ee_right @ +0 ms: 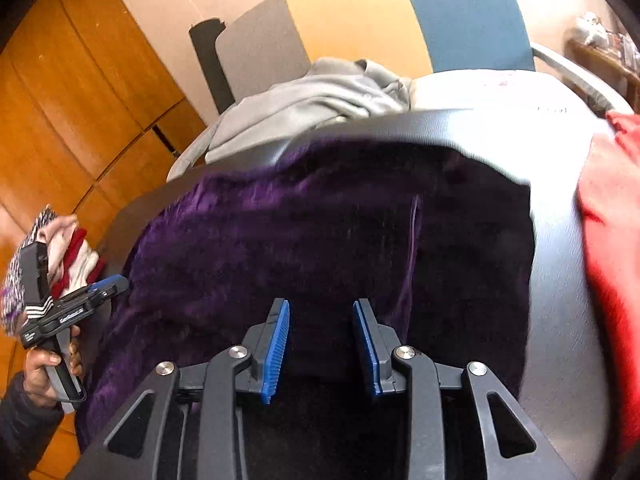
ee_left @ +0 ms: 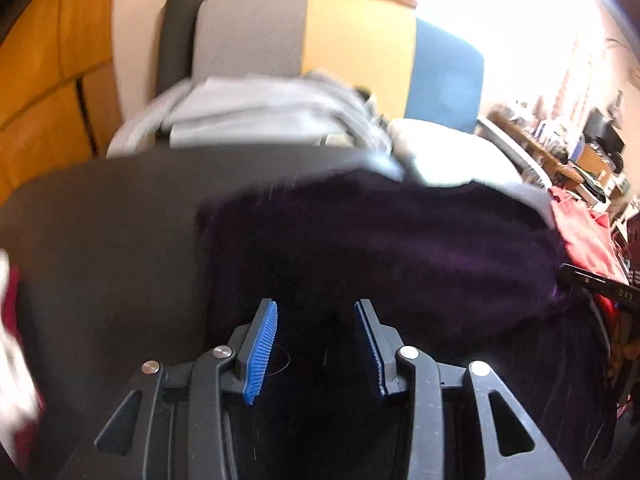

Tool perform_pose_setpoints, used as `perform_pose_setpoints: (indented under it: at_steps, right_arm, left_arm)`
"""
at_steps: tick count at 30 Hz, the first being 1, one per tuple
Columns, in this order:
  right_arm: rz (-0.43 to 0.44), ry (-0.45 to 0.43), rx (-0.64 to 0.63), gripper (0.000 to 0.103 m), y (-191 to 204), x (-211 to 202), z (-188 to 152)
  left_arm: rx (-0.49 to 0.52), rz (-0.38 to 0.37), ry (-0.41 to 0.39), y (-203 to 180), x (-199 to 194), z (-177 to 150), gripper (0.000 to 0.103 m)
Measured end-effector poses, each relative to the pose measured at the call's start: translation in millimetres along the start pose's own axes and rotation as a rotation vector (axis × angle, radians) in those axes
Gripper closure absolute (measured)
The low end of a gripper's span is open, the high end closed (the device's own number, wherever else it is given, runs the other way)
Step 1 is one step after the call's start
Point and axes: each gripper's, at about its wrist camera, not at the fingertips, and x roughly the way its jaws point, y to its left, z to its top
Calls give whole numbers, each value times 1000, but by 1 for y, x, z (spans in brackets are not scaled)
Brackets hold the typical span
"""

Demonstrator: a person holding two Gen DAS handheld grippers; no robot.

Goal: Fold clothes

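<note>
A dark purple fuzzy garment [ee_right: 320, 240] lies spread on the dark grey table [ee_right: 560, 320]; it also shows in the left wrist view [ee_left: 400, 248]. My left gripper [ee_left: 316, 312] is open, over the garment's near edge, with nothing between its blue pads. My right gripper [ee_right: 321, 310] is open over the garment's near part, also empty. The left gripper [ee_right: 104, 286] shows in the right wrist view at the garment's left edge, held by a hand. The right gripper's tip [ee_left: 592, 284] shows at the right edge of the left wrist view.
A grey garment [ee_right: 312, 96] lies heaped at the table's far side. A red cloth [ee_right: 612, 220] lies at the right. A red and white cloth [ee_right: 72, 252] sits at the left. A grey, yellow and blue panel [ee_right: 360, 20] stands behind. Orange cabinets [ee_right: 60, 120] are on the left.
</note>
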Motion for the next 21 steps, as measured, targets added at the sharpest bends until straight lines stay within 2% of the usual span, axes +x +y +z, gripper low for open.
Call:
perform_pose_setpoints:
  at_steps: [2, 5, 9, 14, 19, 20, 21]
  right_arm:
    - [7, -26, -19, 61, 5, -1, 14]
    - [-17, -24, -85, 53, 11, 14, 48]
    - [-54, 20, -154, 52, 16, 45, 86]
    - [-76, 139, -223, 49, 16, 96, 118]
    - [-89, 249, -268, 48, 11, 132, 128]
    - [-92, 257, -271, 50, 11, 136, 128]
    - [-96, 260, -280, 59, 11, 137, 128]
  left_arm:
    - [28, -21, -36, -3, 4, 27, 61]
    - [100, -32, -42, -8, 28, 66, 52]
    - [206, -29, 7, -14, 69, 96, 50]
    - [253, -85, 98, -17, 113, 111, 50]
    - [256, -118, 147, -18, 141, 113, 49]
    - [262, -117, 147, -20, 145, 115, 48]
    - [264, -125, 154, -20, 148, 117, 48]
